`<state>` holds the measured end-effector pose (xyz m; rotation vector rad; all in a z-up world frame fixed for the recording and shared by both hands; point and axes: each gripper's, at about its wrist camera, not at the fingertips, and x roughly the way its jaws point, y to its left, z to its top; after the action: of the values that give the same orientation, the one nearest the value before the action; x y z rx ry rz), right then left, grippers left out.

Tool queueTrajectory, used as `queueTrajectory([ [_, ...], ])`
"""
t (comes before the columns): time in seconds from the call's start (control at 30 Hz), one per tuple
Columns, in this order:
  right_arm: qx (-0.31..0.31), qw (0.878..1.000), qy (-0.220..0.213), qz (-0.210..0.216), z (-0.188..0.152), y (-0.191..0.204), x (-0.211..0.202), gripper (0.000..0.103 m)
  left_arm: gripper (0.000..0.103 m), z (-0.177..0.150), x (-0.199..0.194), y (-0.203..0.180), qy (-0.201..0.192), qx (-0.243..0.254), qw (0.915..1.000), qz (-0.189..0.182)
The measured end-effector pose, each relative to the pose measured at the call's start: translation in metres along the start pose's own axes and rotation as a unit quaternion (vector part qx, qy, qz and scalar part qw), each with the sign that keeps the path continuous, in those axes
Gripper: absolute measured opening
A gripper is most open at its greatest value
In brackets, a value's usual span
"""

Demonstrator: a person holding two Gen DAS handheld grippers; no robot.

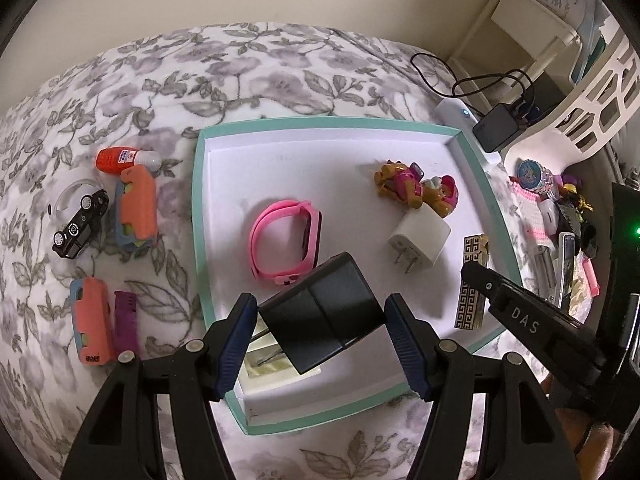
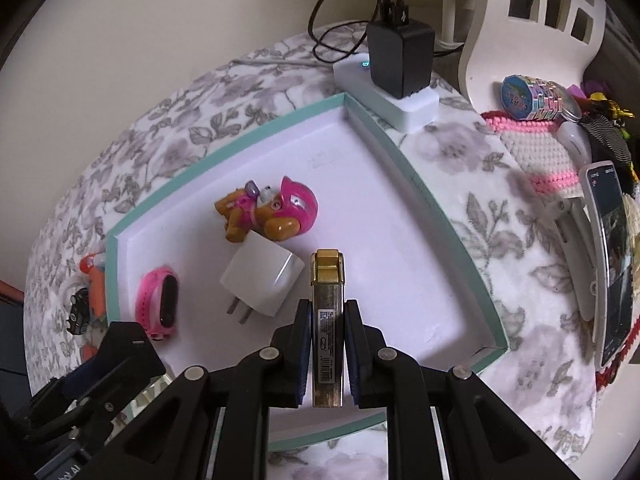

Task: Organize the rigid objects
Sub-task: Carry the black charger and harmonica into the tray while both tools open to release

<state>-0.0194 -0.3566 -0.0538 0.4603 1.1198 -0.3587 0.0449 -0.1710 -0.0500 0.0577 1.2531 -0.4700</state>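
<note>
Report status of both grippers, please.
Left gripper shut on black plug charger. Right gripper shut on gold patterned case. Both over teal-rimmed tray.

Beyond the right tongs, past the tray's far corner, we see 1 black adapter (image 2: pixel 401 58) plugged into a white power strip (image 2: pixel 386 94); right of them, a phone (image 2: pixel 611 256) and a white slotted chair (image 2: pixel 532 20).

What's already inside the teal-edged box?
Lying in the box: a pink wristband, white plug and toy dog. The held black charger covers something pale beneath it.
</note>
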Motion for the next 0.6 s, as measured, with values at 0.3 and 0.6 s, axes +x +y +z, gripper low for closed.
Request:
queueTrajectory([
  [0.3,-0.004,1.000,0.020,-0.008,-0.003,0.000,0.012,0.017,0.067,0.001,0.000,0.001,0.001,0.003,1.0000,0.002],
  [0.6,-0.010,0.999,0.033,-0.013,-0.005,0.002,0.022,0.017,0.067,0.001,-0.001,0.011,0.003,-0.011,0.9999,0.011],
])
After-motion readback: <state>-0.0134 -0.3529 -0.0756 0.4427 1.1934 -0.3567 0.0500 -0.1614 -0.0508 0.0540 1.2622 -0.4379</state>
